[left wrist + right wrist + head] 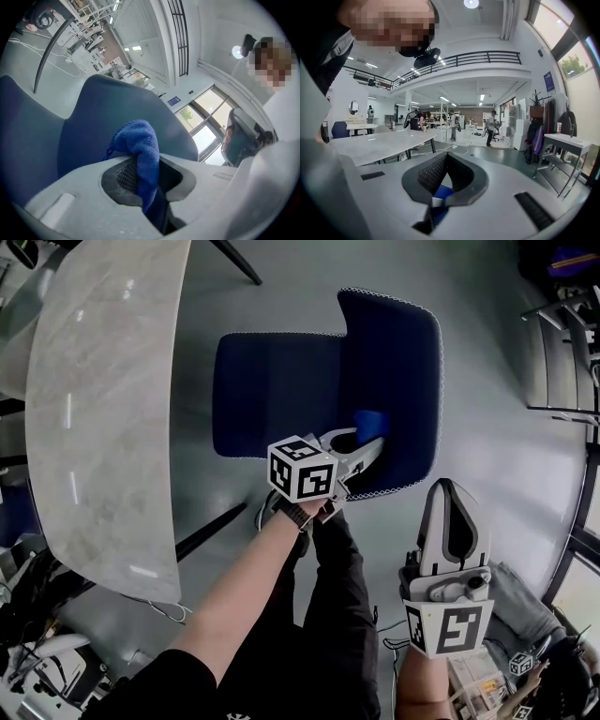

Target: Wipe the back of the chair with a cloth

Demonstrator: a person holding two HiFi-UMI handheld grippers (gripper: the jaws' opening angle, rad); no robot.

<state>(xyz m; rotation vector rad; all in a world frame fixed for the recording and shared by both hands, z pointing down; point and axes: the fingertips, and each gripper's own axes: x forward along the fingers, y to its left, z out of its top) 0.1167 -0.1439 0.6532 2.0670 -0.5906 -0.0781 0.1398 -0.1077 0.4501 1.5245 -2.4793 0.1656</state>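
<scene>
The pale worktop (pixel 94 409) fills the left of the frame, and the blue chair (pixel 272 395) stands centre, its seat towards the worktop. The chair back (pixel 398 362) runs top to bottom at centre right. The left tool (pixel 359 450) is clamped on a bunched blue cloth (pixel 372 421), which points up and right against the back's lower end. From there, I'd say, the stroke runs up the frame. The right tool (pixel 450 498) hangs lower right, closed and empty, farther off.

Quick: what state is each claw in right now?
Left claw: closed on the cloth.
Right claw: closed, holding nothing.
</scene>
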